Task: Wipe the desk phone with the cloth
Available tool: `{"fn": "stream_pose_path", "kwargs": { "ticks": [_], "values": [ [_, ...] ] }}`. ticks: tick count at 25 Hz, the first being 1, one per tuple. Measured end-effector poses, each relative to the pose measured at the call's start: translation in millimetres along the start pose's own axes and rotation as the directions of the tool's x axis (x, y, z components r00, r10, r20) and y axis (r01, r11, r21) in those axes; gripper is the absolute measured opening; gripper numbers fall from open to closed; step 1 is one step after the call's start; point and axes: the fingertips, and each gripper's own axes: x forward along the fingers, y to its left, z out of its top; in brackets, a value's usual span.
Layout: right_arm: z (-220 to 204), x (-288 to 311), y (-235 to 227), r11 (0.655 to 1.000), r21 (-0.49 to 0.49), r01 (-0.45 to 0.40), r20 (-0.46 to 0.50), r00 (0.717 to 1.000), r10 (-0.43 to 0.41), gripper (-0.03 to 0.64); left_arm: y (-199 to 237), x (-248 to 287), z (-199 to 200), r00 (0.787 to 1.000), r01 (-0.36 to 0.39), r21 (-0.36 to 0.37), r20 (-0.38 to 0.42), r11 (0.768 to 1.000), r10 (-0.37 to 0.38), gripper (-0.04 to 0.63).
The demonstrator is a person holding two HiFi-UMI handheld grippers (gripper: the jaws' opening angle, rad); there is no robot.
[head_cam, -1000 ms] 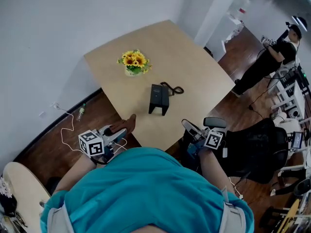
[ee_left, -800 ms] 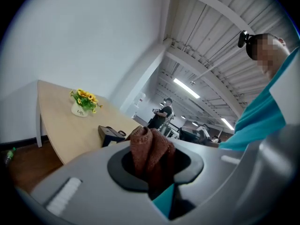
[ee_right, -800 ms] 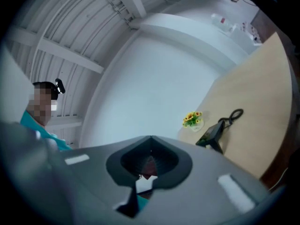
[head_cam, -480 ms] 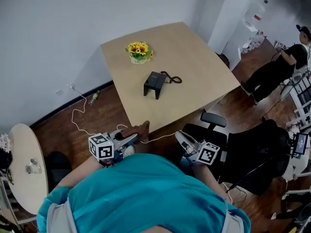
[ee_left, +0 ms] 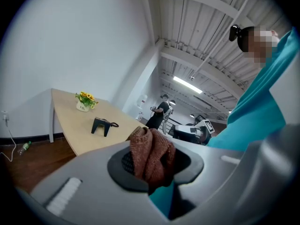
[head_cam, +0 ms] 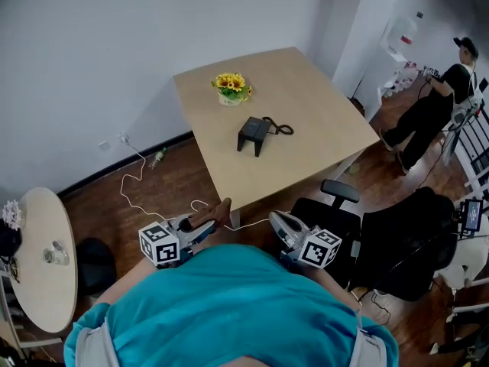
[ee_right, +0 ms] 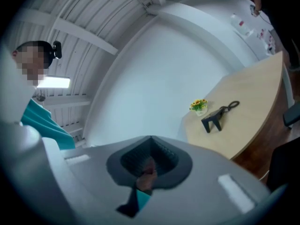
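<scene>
My left gripper [head_cam: 205,220] sits at the lower centre-left of the head view, just above my teal shirt. Its jaws are clamped on a bunched reddish-brown knitted cloth [ee_left: 151,156], which fills the gap between the pads and sticks out past the tips. My right gripper [head_cam: 278,223] sits at the lower centre-right, beside the left one but apart from it. Its jaws are pressed together. A small brownish patch shows in the slit below them, and I cannot tell what it is.

The desk phone [head_cam: 253,134] is a small black wedge standing near the middle of the light wooden table [head_cam: 321,136], in the upper centre of the head view, well apart from both grippers. Its dark cord [head_cam: 276,126] curls on the tabletop at its right side. A pot of sunflowers [head_cam: 231,87] stands on the same table above and left of the phone, near the wall.

A black office chair [head_cam: 340,205] stands at the table's near edge, right of centre. A white cable [head_cam: 136,186] trails over the dark wood floor at the left, near a bottle [head_cam: 158,157] lying by the baseboard. A pale round side table [head_cam: 38,289] fills the lower left, and a person in black [head_cam: 432,105] stands at the upper right.
</scene>
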Motion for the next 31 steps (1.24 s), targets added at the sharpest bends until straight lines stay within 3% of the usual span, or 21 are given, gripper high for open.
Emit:
{"fn": "stream_pose_path", "kwargs": {
  "ticks": [4,11,22,31],
  "values": [
    [-17.6,32.1,24.6,1.0,0.009,0.017,0.008,1.0,-0.018,0.0,21.7,-40.8,4.7,0.999,-0.015,-0.01,0.032,1.0,0.015,0.091],
    [-48.0,66.4,69.3,0.993,-0.085,0.08,-0.024,0.996,-0.082,0.0,46.2,-93.7,8.0,0.998,0.016,-0.059,0.068,0.998,-0.012,0.091],
    [-54.7,47.1,81.7,0.982,-0.102,0.16,0.03,0.987,-0.158,0.0,35.8,-97.1,9.9,0.994,0.103,-0.032,0.049,0.994,-0.101,0.091],
    [-45.5,40.1,82.0,0.98,-0.134,0.145,0.017,0.989,-0.144,0.0,32.4,-95.3,14.4,0.992,0.086,-0.02,0.094,0.996,-0.084,0.091]
  ]
}}
